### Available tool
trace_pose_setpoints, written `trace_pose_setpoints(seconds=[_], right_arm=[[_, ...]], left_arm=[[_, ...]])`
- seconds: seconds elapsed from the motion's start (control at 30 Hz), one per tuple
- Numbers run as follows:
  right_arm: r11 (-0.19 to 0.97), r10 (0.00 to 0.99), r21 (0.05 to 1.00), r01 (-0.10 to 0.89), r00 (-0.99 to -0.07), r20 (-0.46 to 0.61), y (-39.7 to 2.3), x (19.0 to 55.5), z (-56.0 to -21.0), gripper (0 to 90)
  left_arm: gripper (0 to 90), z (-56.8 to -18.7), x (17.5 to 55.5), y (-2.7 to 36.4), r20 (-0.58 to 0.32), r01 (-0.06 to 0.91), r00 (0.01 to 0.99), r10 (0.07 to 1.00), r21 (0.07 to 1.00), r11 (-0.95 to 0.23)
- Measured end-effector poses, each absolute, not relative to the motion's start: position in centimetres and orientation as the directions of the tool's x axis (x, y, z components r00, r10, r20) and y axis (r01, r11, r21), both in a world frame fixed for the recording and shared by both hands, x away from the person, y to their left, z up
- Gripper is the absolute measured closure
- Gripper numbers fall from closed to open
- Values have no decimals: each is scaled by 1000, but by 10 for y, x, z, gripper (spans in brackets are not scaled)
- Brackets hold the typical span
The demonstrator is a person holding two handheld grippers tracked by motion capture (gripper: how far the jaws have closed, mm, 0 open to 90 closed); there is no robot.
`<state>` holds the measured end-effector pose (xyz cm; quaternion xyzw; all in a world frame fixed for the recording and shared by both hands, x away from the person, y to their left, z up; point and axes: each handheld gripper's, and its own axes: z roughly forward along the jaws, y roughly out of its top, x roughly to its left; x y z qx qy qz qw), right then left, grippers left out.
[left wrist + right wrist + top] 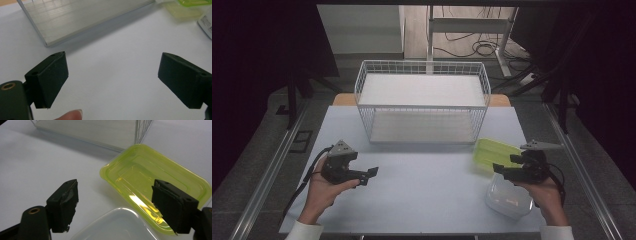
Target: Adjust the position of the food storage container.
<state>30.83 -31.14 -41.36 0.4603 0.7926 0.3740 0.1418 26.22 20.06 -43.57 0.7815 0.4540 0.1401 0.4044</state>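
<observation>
Seemingly poised to begin, the right claw (pixel 506 168) hangs with jaws spread wide and nothing between them, just above a lime-green plastic lid (pixel 155 182) and a clear plastic container (pixel 508 197) at the right side of the white worktop (pixel 427 190), in front of a white wire basket (pixel 422 100). The left claw (pixel 368 175) hovers likewise agape, well apart over bare surface. Both pieces look light, thin, flexible and slick; the lid's raised rim probably offers the surest hold.
</observation>
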Motion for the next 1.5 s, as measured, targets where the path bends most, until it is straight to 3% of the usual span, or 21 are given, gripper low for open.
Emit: trace_pose_setpoints(seconds=[0.4,0.7,0.97,1.13,1.5], right_arm=[[297,871,670,680,-481,101,-306,357,-397,340],[299,899,618,727,-431,72,-304,407,-404,634],[316,896,560,766,-436,90,-304,445,-422,837],[323,892,537,779,-440,101,-300,457,-434,886],[338,891,510,791,-443,97,-295,471,-454,892]], left_arm=[[87,-431,256,204,-166,593,548,820,768,-241],[83,-433,256,202,-162,598,553,817,760,-254],[82,-437,259,198,-147,599,562,814,751,-277],[81,-438,259,198,-139,598,561,816,750,-283],[81,-442,261,202,-152,611,547,823,745,-268]])
